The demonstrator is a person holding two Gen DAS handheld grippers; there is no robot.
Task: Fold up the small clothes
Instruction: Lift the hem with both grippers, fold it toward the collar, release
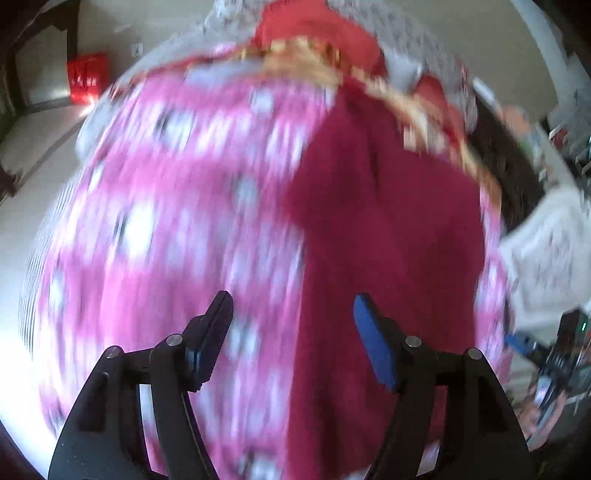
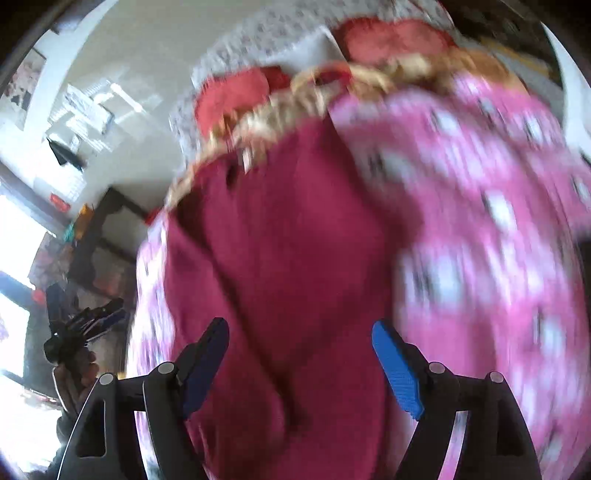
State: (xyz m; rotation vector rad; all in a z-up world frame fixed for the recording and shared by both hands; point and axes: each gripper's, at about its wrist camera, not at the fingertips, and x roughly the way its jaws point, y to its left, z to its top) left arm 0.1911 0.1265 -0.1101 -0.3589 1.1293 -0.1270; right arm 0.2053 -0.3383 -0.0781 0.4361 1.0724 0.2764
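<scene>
A dark red garment point(image 1: 388, 229) lies on a pink cloth with white patches point(image 1: 177, 206); both views are blurred. My left gripper point(image 1: 291, 306) hangs above the garment's left edge, jaws apart, with nothing between the blue pads. In the right wrist view the same dark red garment point(image 2: 288, 240) fills the middle on the pink cloth point(image 2: 491, 221). My right gripper point(image 2: 299, 328) stands open above it and holds nothing. The left gripper point(image 2: 92, 321), held by a hand, shows at the left edge of that view.
Red cushions point(image 1: 317, 29) and a gold fringed trim point(image 1: 303, 59) lie at the far end of the pink cloth. A red bag point(image 1: 86, 77) stands on the floor at the far left. A dark shelf unit point(image 2: 99, 243) with clutter stands to the left in the right wrist view.
</scene>
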